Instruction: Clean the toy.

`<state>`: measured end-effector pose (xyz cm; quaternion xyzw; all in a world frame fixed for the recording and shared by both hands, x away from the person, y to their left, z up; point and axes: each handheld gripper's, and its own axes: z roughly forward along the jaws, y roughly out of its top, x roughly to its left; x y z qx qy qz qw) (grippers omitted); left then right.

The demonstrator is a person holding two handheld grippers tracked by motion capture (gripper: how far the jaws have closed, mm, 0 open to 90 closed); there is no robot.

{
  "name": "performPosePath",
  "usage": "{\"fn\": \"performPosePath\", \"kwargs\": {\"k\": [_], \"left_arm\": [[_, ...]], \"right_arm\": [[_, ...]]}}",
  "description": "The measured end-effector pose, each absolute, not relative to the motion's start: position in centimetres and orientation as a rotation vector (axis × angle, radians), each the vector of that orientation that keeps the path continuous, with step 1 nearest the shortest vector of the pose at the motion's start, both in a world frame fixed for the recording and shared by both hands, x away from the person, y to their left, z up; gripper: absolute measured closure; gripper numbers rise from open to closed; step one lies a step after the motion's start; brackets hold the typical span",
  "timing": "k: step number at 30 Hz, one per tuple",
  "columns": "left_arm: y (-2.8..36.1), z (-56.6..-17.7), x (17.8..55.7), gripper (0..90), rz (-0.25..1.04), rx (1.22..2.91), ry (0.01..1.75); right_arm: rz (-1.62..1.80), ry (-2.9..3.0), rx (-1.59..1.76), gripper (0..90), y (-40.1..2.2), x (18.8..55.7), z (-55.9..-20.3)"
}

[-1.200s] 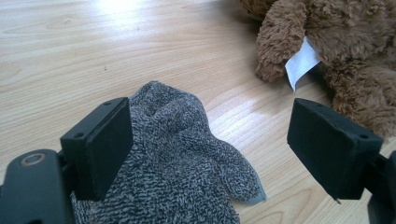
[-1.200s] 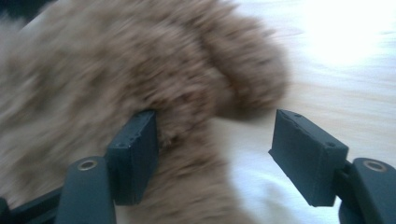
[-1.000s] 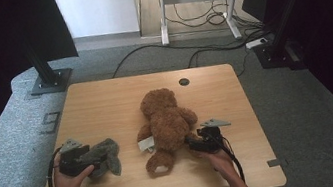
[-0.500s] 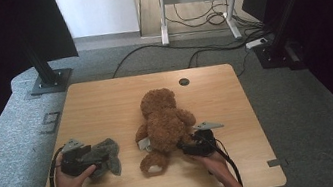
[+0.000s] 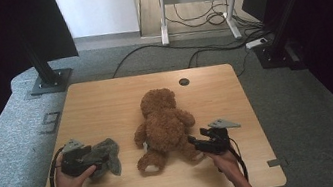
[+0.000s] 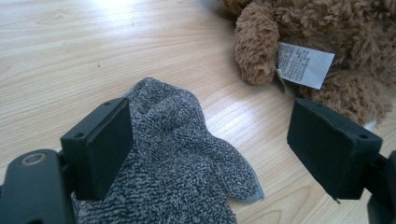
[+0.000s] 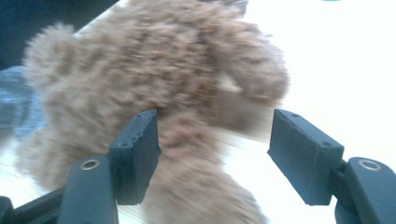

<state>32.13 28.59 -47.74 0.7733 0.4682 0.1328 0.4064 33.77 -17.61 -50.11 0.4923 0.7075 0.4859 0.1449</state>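
Observation:
A brown teddy bear (image 5: 164,124) lies on its back in the middle of the wooden table (image 5: 105,103). A white label (image 6: 303,65) hangs from the bear's side. To its left lies a grey knitted cloth (image 5: 110,160). My left gripper (image 5: 105,156) rests over the cloth, open. In the left gripper view the cloth (image 6: 177,154) lies against one pad and far short of the other, with the left gripper (image 6: 215,140) wide apart. My right gripper (image 5: 194,141) points at the bear's near leg. In the right gripper view the right gripper (image 7: 215,149) is open and the blurred furry leg (image 7: 187,163) sits between the jaws.
A round cable hole (image 5: 183,81) sits near the table's far edge. Bare wood lies behind the bear and to the right of the right hand. Black stands (image 5: 45,77) and floor cables (image 5: 208,51) are beyond the table.
The right gripper slid in toward the bear's leg, then drew back a little to the right. The left gripper and the cloth stayed put.

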Motion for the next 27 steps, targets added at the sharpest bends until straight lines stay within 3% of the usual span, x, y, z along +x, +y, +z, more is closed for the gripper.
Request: {"fn": "performPosePath", "kwargs": {"k": [14,27], "left_arm": [[28.5,-48.5,31.6,14.5,0.306,1.969,1.168],[28.5,-48.4,31.8,14.5,0.291,1.955,1.172]], "right_arm": [[1.339,1.979,1.469,32.3,-23.2,32.1,-52.2],[1.328,1.946,1.480,31.6,-24.2,32.1,-52.7]]}}
